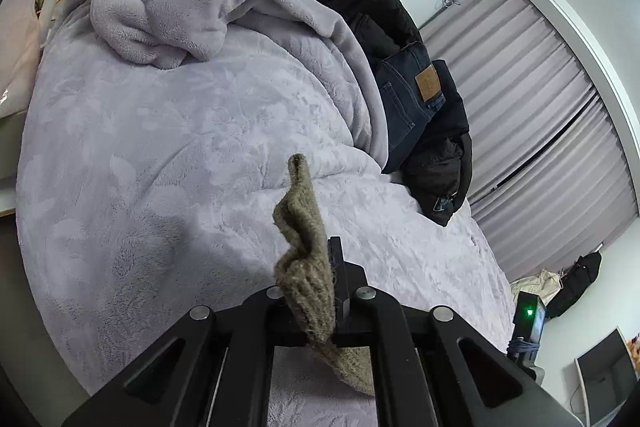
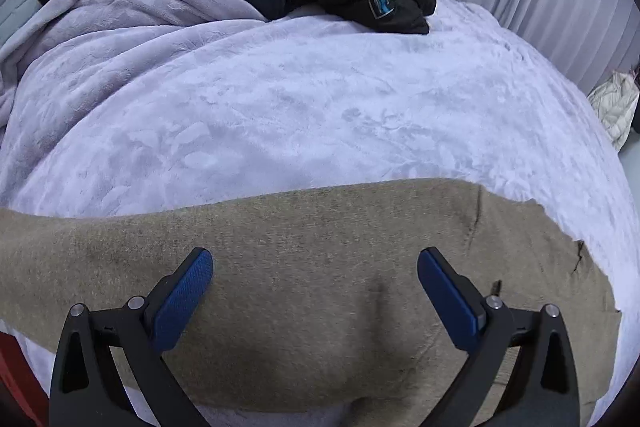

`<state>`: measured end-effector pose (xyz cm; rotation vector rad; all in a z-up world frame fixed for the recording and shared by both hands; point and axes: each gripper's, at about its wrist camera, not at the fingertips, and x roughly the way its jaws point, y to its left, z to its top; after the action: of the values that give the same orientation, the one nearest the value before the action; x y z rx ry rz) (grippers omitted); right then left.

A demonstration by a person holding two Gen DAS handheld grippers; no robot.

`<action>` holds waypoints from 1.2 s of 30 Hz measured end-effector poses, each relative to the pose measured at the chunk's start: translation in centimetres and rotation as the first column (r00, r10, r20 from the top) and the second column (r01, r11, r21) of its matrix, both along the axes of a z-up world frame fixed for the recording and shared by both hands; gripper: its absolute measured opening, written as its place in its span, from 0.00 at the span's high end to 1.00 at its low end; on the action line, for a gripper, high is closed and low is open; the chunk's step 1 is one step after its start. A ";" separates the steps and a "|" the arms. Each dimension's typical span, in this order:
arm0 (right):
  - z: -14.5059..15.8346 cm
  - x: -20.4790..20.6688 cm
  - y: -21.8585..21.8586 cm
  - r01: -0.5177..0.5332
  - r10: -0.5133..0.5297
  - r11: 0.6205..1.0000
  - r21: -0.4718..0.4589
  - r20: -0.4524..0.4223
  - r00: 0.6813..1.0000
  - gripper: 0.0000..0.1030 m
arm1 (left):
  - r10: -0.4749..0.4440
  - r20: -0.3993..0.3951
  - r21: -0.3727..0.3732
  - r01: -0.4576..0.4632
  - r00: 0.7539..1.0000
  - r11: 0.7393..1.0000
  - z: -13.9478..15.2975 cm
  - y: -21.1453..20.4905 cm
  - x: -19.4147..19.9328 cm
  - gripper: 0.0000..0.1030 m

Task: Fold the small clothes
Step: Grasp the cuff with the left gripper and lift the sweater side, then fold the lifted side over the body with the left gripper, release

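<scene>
A small beige knitted garment (image 2: 304, 283) lies spread across the lilac blanket (image 2: 304, 107) in the right wrist view. My right gripper (image 2: 315, 267) hovers over its middle, open, with both blue pads (image 2: 184, 299) apart and nothing between them. In the left wrist view my left gripper (image 1: 326, 259) is shut on a bunched edge of the same beige garment (image 1: 304, 247). The cloth sticks up past the fingertips and hangs down below the jaws, lifted off the blanket (image 1: 180, 147).
Dark jeans (image 1: 408, 95) and a black jacket (image 1: 440, 163) lie piled at the bed's far side beside pleated curtains (image 1: 540, 107). A rumpled fold of blanket (image 1: 160, 19) lies near the headboard. A white padded item (image 2: 612, 107) sits on the floor to the right.
</scene>
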<state>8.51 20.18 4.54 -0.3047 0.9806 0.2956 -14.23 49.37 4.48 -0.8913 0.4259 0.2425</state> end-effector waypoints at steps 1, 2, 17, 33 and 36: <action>-0.7 0.2 1.1 -0.012 0.012 1.000 0.005 -0.035 0.999 0.00 | 0.001 0.004 -0.020 -0.001 1.000 1.000 -0.2 0.3 0.4 0.94; -1.2 0.1 2.1 -0.027 0.027 1.000 0.010 -0.048 0.998 0.01 | -0.002 0.011 -0.036 0.002 1.000 0.999 -0.4 0.6 0.6 0.94; 0.4 -1.9 1.3 -0.099 0.100 0.995 -0.013 0.060 0.993 0.01 | 0.001 -0.105 -0.030 -0.005 0.994 1.000 -2.1 1.4 3.0 0.94; 1.1 -2.9 -14.2 0.066 -0.058 0.991 0.121 -0.070 0.996 0.01 | -0.288 -0.241 0.158 0.330 0.927 0.931 6.7 -15.7 13.4 0.94; 1.3 -4.1 -19.6 0.116 -0.116 0.993 0.029 -0.022 0.993 0.01 | -0.352 -0.249 0.181 0.400 0.902 0.898 8.3 -20.6 15.3 0.94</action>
<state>4.41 0.59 5.79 -0.2165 1.0093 0.2078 1.04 28.77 12.78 -0.5416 0.7442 0.0234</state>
